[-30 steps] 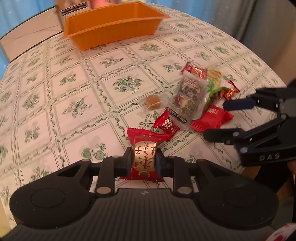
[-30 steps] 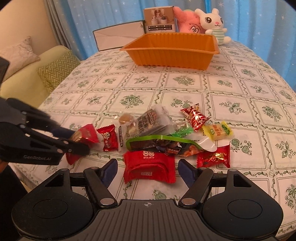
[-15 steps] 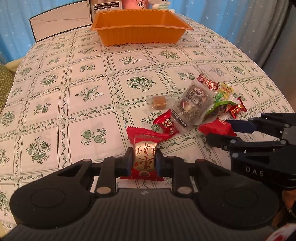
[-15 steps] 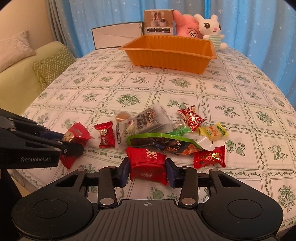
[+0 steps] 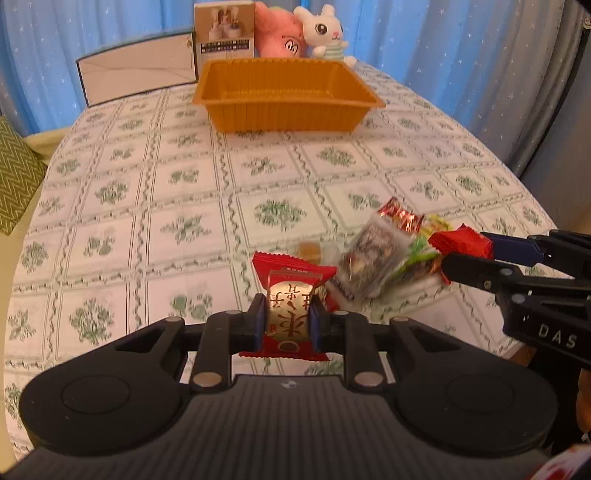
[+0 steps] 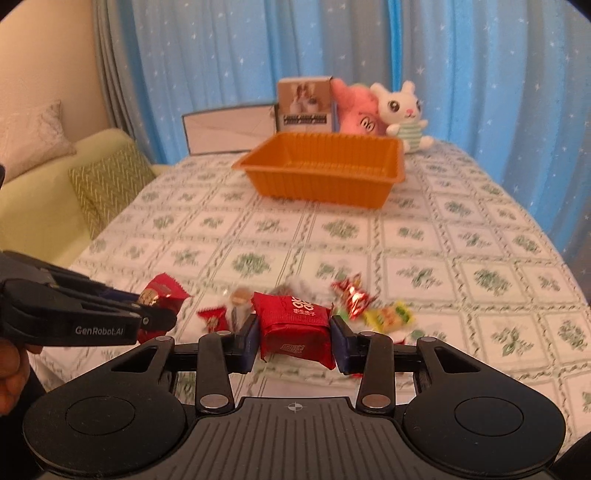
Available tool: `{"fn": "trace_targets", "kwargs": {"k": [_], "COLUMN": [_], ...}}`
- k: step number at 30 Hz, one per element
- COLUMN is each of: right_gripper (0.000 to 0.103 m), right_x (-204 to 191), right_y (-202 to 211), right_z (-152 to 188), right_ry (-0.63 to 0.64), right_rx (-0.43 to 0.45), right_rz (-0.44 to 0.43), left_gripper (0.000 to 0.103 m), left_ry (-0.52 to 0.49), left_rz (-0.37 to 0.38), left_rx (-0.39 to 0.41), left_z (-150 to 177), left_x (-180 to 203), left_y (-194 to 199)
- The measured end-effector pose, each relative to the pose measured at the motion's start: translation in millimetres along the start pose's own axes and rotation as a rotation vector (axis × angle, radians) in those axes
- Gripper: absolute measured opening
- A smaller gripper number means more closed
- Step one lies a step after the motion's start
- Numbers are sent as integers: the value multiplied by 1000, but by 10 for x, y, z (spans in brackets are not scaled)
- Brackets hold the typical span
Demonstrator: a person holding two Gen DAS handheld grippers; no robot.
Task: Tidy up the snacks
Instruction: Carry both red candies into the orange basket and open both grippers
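Red foil fills the left wrist view: the left tongs (image 5: 288, 325) are clamped on a red-and-gold snack packet (image 5: 290, 295), held upright above the counter (image 5: 147, 206), with its top edge sticking out past the finger pads. The orange tray (image 5: 288, 99) stands far across the green-patterned cloth, straight ahead of the packet. Nearer than the tray and off to its right lies the snack pile (image 5: 384, 254) — clear, green and red wrappers, blurred. At the right edge of this view the right tongs (image 5: 465, 254) reach in, closed on a red snack pouch (image 5: 458, 240) just beside the pile. Behind the tray stand a white bunny plush (image 5: 325, 33), a pink plush (image 5: 277, 31) and a small box (image 5: 224, 29).

In the right wrist view the right tongs (image 6: 293, 338) grip the red snack pouch (image 6: 293, 326) by its two sides, lifted over the pile (image 6: 354, 306). The orange tray (image 6: 325, 170) sits well beyond, near the far end of the counter (image 6: 443, 240). To the left, much nearer than the tray, the left tongs (image 6: 151, 306) hold the red-and-gold packet (image 6: 159, 295) — its crimped end shows past the tips.
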State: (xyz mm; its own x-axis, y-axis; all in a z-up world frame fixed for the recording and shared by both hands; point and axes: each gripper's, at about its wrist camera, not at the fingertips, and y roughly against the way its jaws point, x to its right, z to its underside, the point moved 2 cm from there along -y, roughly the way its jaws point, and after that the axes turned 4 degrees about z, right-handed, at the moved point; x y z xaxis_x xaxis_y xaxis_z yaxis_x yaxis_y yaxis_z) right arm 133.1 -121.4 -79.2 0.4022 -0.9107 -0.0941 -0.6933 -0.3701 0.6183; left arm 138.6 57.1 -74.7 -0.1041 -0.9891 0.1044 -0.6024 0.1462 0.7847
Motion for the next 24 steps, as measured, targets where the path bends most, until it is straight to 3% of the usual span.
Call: {"fn": "trace_targets", "kwargs": {"k": [12, 18, 24], "right_gripper": [41, 41, 41], "right_x": [450, 662, 824], "right_y": [-355, -765, -1255], "right_z": [-825, -1310, -1660], "right_ry": [7, -16, -54], "right_rx": [97, 143, 142], "right_rz": [17, 40, 31], "left_gripper": [21, 21, 21], "left_ry": [-20, -8, 51], "left_rz": [-2, 8, 20], "left_rx": [137, 199, 218], "left_z": [-1009, -1578, -1927], "left_x": [37, -89, -358], "left_y": [-125, -411, -798]}}
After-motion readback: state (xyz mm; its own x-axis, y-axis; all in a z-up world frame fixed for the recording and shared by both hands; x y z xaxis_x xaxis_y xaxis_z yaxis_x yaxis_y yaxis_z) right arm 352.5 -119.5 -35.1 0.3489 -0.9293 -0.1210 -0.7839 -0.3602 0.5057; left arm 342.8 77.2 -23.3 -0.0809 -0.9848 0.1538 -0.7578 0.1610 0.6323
